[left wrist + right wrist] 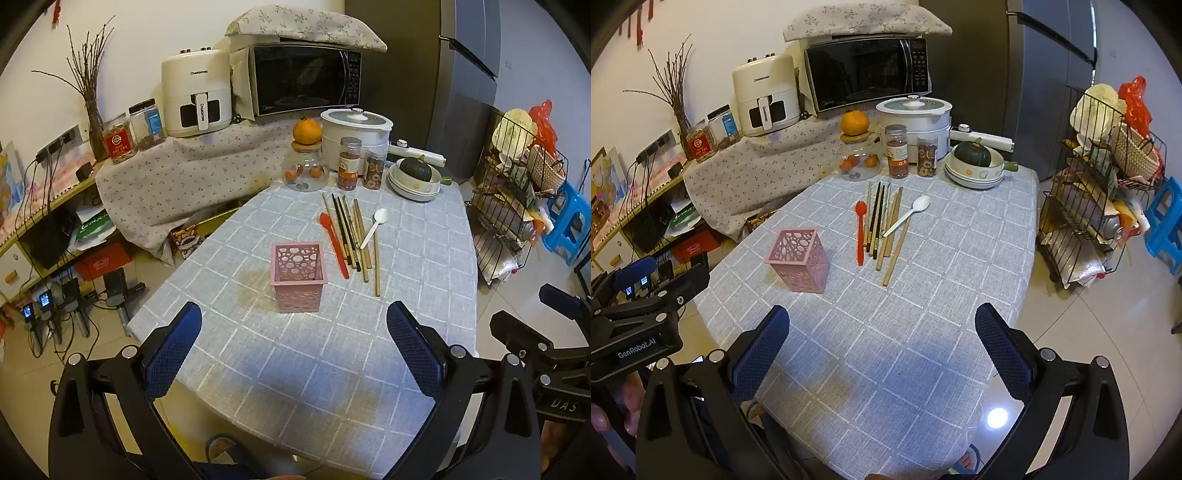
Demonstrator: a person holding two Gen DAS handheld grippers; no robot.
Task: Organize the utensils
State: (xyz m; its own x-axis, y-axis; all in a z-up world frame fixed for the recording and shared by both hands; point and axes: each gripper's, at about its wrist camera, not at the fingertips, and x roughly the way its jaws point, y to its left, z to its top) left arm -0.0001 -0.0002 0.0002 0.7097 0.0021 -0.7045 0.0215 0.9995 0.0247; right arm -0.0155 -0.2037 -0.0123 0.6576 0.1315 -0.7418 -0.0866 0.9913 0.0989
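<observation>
Right wrist view: both tongs (879,354) gape wide and empty above the table (923,295) as utensils (882,225) lie ahead, long axes pointing away, right of the holder (799,258), nearer the right tongs.

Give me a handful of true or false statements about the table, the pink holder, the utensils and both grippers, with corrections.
1. The pink perforated plastic holder stands upright and holds no utensils. True.
2. The red plastic spoon is inside the holder. False: it lies on the grey checked tablecloth beside the wooden chopsticks.
3. The white plastic spoon lies across the chopsticks. True.
4. The left gripper grips a chopstick. False: it is open and empty.
5. The right gripper is shut. False: open.
</observation>
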